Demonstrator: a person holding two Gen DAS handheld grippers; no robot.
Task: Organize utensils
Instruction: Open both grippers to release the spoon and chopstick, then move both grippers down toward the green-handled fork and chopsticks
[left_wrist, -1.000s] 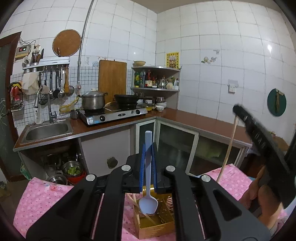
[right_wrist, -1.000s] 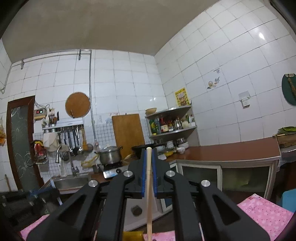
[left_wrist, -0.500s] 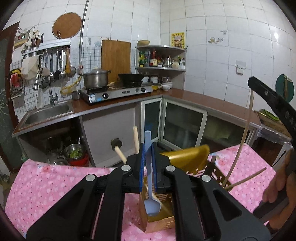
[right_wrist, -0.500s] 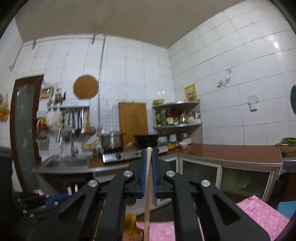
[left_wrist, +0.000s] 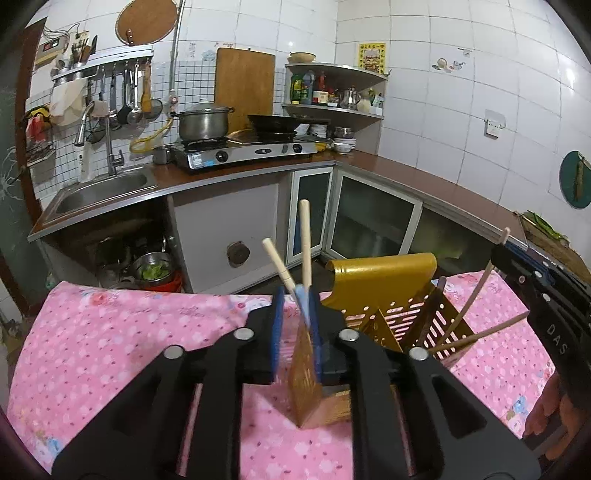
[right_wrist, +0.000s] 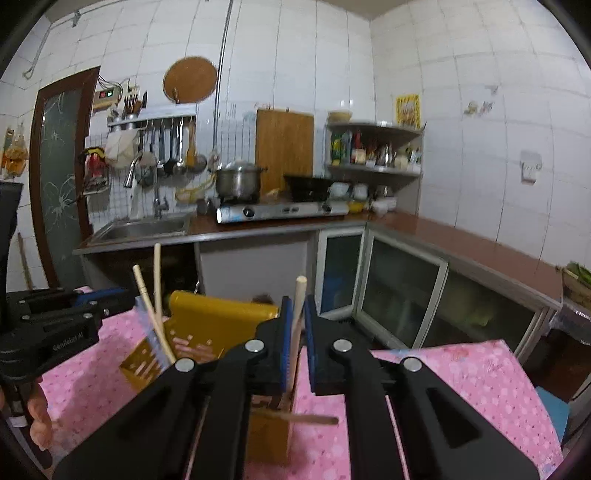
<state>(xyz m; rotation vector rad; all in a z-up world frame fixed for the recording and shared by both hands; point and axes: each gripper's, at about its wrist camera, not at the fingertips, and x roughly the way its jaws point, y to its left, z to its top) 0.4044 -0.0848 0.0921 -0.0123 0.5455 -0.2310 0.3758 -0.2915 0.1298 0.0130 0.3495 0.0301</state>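
Observation:
A gold slotted utensil holder (left_wrist: 402, 314) stands on the pink tablecloth (left_wrist: 110, 332); it also shows in the right wrist view (right_wrist: 207, 332). My left gripper (left_wrist: 295, 317) is open just above the holder's near compartment. The light blue spoon (left_wrist: 303, 306) stands between its fingers, free of the left pad, beside two wooden handles (left_wrist: 305, 243). My right gripper (right_wrist: 297, 328) has its jaws parted around a wooden chopstick (right_wrist: 297, 314) that reaches down into the holder. More chopsticks (left_wrist: 480, 336) lean out of the holder's right side.
Beyond the table run a kitchen counter (left_wrist: 424, 177) with a sink (left_wrist: 99, 188), a gas stove (left_wrist: 243, 151) with a pot and a wok, and a corner shelf (left_wrist: 332, 107). Glass-door cabinets (left_wrist: 369, 221) stand below.
Both grippers tilted down and came lower over the holder. My left jaws parted and the spoon dropped into the holder. My right jaws loosened around the chopstick.

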